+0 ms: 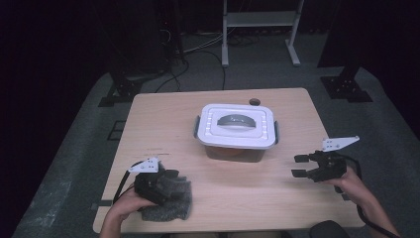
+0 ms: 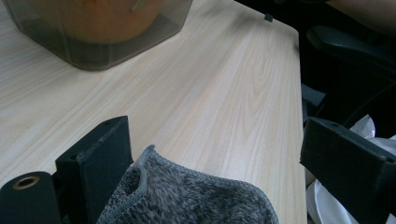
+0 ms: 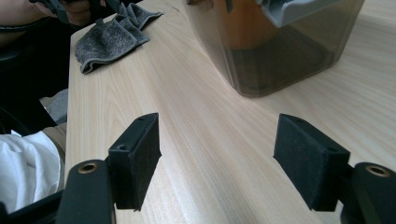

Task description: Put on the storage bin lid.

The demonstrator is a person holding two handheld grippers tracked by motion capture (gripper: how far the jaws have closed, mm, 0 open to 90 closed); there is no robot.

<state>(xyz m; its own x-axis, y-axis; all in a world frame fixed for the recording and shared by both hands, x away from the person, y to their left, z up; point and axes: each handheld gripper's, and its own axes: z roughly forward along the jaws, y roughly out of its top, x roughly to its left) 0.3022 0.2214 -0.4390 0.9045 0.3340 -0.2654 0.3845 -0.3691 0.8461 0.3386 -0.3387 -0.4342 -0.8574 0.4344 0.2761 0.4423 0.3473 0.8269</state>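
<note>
Grey cloth (image 1: pixel 168 201), one; lidded box (image 1: pixel 236 130), one.

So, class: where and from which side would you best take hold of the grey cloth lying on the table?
Probably at the cloth's raised, stitched edge, where it curls up off the table. That edge already lies between the open jaws of the left gripper, so a low approach from the person's side, closing across the hem, should catch it; the flat middle offers nothing to pinch.
</note>
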